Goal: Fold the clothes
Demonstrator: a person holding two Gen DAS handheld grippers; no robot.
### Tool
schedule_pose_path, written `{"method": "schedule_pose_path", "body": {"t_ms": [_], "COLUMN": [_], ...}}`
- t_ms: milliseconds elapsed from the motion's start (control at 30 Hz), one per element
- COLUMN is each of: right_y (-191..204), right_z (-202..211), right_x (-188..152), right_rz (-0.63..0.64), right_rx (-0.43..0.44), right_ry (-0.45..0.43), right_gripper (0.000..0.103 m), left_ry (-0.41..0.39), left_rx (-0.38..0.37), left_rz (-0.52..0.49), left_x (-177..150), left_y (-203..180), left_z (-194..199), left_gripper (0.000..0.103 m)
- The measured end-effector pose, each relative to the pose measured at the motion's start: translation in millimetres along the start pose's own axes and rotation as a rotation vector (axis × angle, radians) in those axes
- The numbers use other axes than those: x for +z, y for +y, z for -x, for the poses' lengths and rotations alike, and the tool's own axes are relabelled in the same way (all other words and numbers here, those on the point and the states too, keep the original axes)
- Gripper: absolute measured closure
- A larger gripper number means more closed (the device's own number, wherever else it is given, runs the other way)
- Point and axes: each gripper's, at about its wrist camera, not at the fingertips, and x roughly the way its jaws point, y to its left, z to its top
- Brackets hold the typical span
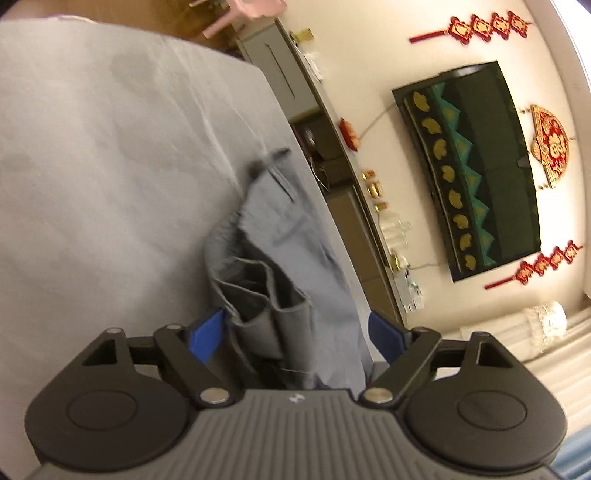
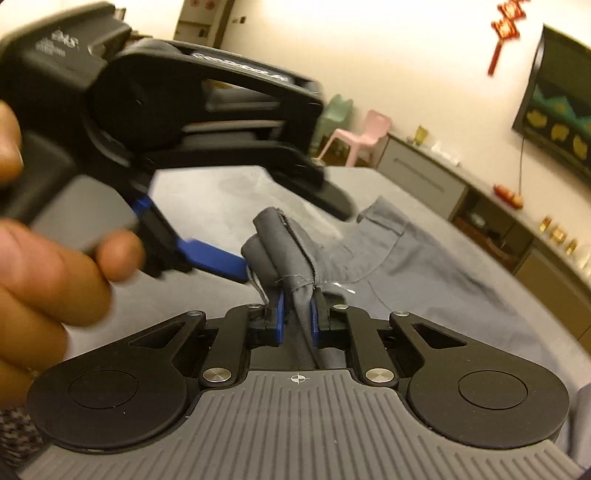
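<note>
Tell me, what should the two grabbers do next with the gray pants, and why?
Probably close the left gripper on the waistband. Its blue fingers stand wide apart around the gray pants, while the right gripper already pinches a bunch of that cloth. With both ends held, the pants could be lifted and laid flat on the gray sheet for folding.

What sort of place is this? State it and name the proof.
Probably a home living room. A wall-mounted television hangs above a long low cabinet, red festive ornaments decorate the wall, and a pink child's chair stands beyond the cloth-covered surface where the grey garment lies.
</note>
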Motion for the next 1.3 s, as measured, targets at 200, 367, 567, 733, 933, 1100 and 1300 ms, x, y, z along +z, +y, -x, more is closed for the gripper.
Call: {"method": "schedule_pose_path", "body": {"t_ms": [200,367,567,733,933,1100,1300], "right_y": [-8.3,-42.9,-54.2,-64.9,-121.3,-122.8,-68.1], "right_z": [8.3,47.4,45.5,1.9,-32.0,-109.9,-215.0], "right_x": [-12.7,-0.7,63.6,95.6,140.9,168.2,144.3], "right_rz": [-0.022,-0.132,0.154,0.447,0.302,0.046,0.325], "right_rx": [0.108,0.208,0.134,0.290,0.143,0.151,0.020], "right_ry": [0.044,0.047,0.148,0.435,0.416,0.475,0.727], "right_gripper": [0.082,0.066,0.005,0.037,0.009,0.009,0.018], "left_ry": [0.037,-0.015,-0.070,-0.061,-0.100,-0.148,-0.133], "left_rx": [0.153,0.212,0.254,0.271,0.304,0.321,0.314], "left_rz": [-0.038,-0.194,-0.262,-0.230,-0.384,-0.667,-0.785], "left_x": [-0.3,-13.4,-19.3,-19.8,-34.1,-74.1,-95.4], "left_y": [9.9,-19.1,-36.0,-31.6,-62.5,-107.0,-118.3], "left_z": [-20.9,-14.5,-7.3,-5.2,-12.5,-23.0,-29.9], "left_gripper": [0.082,0.085,0.088,0.088,0.088,0.088,0.088]}}
